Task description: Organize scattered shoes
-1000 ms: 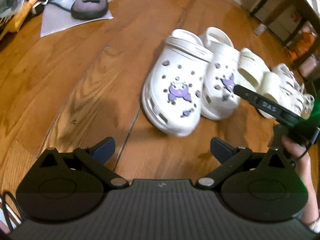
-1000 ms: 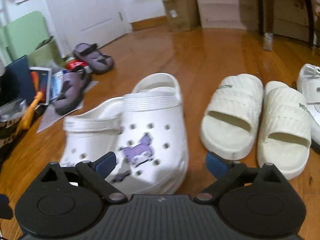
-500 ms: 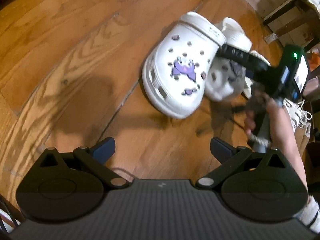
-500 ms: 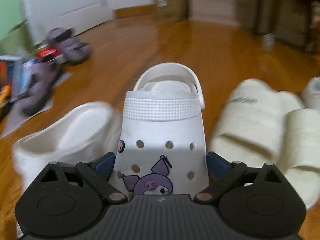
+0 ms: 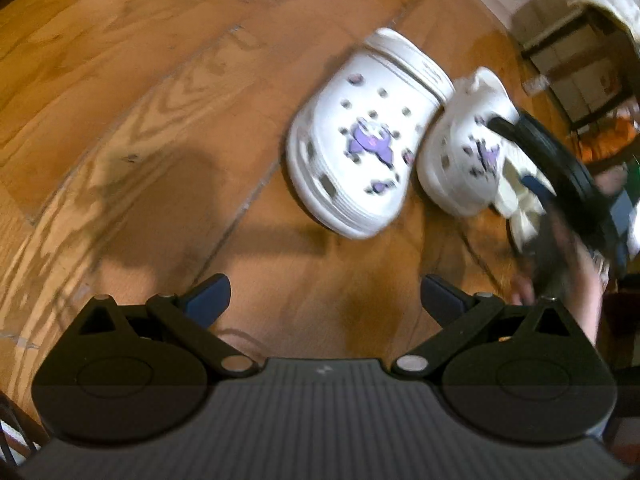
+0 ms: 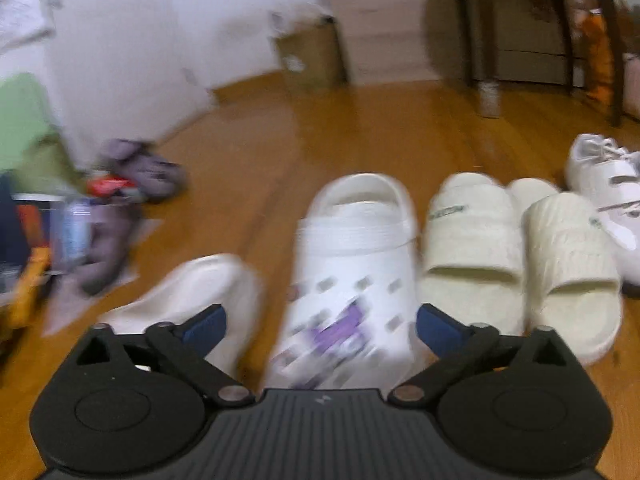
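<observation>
The right gripper fills the bottom of the frame, jaws opening around a white clog at centre without pressing it; a second clog lies tipped at lower left; cream slides sit right of centre; a white sneaker at far right.

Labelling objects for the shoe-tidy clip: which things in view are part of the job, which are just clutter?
Job:
- white clog with purple charm
- second white clog
- cream slides
- white sneaker
- purple-grey shoes, off by the wall

Lying about:
- cardboard box
- chair legs
- papers and packets, too blurred to name
</observation>
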### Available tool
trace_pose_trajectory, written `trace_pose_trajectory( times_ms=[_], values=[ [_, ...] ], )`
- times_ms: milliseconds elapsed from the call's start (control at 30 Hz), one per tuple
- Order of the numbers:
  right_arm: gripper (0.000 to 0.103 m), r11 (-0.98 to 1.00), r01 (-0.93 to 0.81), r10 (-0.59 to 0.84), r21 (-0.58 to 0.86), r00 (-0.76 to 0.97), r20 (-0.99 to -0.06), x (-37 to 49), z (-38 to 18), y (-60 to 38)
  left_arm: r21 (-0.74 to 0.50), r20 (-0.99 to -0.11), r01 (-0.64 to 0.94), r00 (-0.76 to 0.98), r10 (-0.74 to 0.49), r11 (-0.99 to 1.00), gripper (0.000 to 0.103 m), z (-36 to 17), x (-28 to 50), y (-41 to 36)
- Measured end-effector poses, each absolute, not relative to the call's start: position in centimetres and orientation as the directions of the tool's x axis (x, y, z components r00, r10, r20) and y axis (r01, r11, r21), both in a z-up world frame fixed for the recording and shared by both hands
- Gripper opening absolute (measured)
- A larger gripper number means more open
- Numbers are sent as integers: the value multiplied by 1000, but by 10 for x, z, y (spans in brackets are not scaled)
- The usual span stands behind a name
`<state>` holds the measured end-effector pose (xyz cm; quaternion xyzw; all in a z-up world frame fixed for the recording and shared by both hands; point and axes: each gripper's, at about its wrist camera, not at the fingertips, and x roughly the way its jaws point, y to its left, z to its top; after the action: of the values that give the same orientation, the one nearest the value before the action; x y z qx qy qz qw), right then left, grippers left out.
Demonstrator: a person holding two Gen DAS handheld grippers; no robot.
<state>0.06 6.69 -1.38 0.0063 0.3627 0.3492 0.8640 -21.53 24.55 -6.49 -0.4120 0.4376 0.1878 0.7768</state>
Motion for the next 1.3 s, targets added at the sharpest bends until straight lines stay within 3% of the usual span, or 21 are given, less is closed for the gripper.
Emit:
trace_pose_trajectory(
  times_ms=[100,233,333,567,667,800,867,933,1033,1233,1300],
  values=[
    [102,674,-697,638,245,382,-669,-29,-33,93,-471,-833,-677,553,-32,565,103,-58,-230,259],
    [103,615,-783,616,91,406,-675,-52,-56,155,-453,-837,-708,547,16,541,103,-49,-253,276],
    [103,646,-761,566,67,418,-711,-33,-64,193,-431,-851,-727,524,26,534,103,-49,-264,281],
    [85,790,-612,440,20,544,-714,34,-61,208,-415,-871,-720,491,-14,556,103,-53,-268,276],
    [81,823,-567,427,34,578,-695,48,-55,188,-427,-864,-703,502,-29,568,103,-52,-258,273],
    [98,784,-527,580,328,435,-688,23,-20,103,-427,-859,-671,510,-41,607,103,-48,-239,267],
    [102,780,-507,596,366,425,-681,9,-6,62,-414,-863,-651,503,-47,636,103,-48,-222,260],
    [102,778,-581,546,240,436,-715,-3,10,19,-415,-863,-617,500,-74,669,103,-47,-199,248],
    [102,877,-475,380,74,590,-713,-4,25,-28,-415,-857,-537,503,-116,735,103,-34,-157,220],
    [102,947,-322,237,9,677,-697,-2,56,-105,-407,-857,-362,470,-213,839,103,0,-84,145],
    [102,949,-309,180,-65,700,-691,-13,63,-118,-335,-865,-227,459,-203,915,103,26,-63,90]
  ],
)
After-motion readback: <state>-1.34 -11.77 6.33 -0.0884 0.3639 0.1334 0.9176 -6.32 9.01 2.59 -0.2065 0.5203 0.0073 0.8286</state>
